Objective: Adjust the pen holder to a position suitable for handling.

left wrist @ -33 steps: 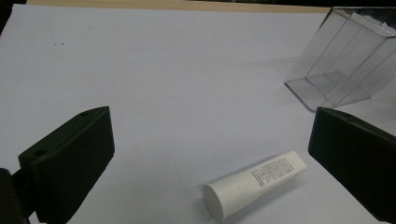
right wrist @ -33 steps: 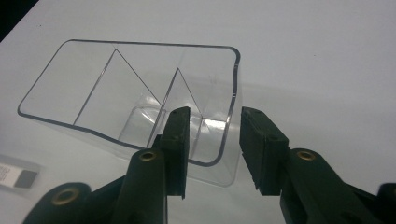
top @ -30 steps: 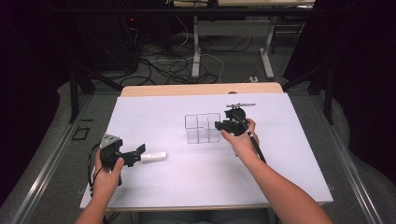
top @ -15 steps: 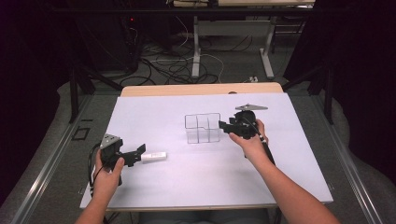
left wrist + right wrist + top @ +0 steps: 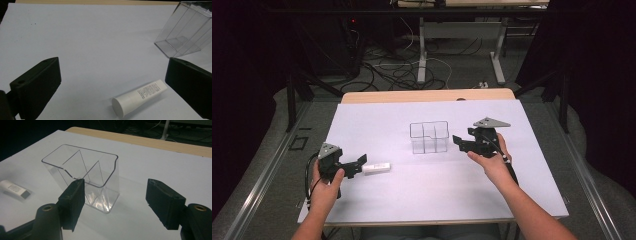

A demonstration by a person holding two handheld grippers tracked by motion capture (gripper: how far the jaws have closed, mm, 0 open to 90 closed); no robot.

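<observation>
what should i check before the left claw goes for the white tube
1. Left claw open wide enough: ok, jaws stand well apart.
2. White tube between the jaws: ok, lying flat on the table, untouched.
3. Tube free of other things: ok, clear organizer stands apart from it.
4. Organizer upright, compartments bare: ok.
5. Right claw clear of the organizer: ok, its jaws have just been opening, nothing between them.
6. Tube cap tight: cannot tell.

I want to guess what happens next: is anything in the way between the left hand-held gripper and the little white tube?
Nothing visible is. The white tube lies flat on the white table, right in front of the left hand-held gripper, whose jaws stand wide open on either side of it without touching. The clear divided box stands farther off, beyond the tube.
</observation>
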